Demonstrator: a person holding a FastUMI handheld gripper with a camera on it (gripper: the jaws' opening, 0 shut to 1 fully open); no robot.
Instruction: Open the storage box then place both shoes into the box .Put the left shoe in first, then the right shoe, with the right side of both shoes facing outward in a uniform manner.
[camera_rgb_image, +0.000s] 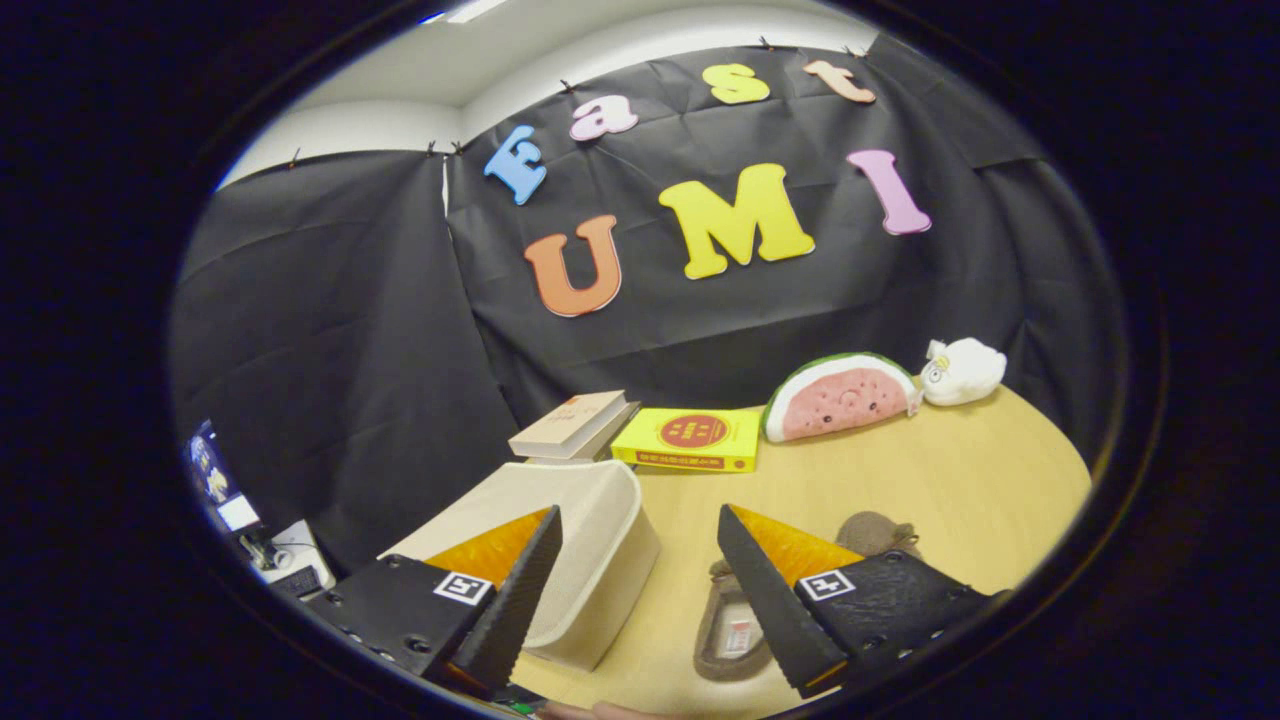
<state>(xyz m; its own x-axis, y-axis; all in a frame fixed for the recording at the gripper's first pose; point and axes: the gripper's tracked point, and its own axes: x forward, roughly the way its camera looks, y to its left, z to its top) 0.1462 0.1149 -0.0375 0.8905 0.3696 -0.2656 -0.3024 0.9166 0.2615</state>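
Hand-held gripper over the box and shoes, nothing held

The hand-held gripper (640, 590) is wide open and empty above the worktop (950, 470). The box (590, 560), lid apparently still closed, sits behind the left finger. The shoes (740, 620) lie right of the box, partly under the right finger, probably waiting until the box is opened.
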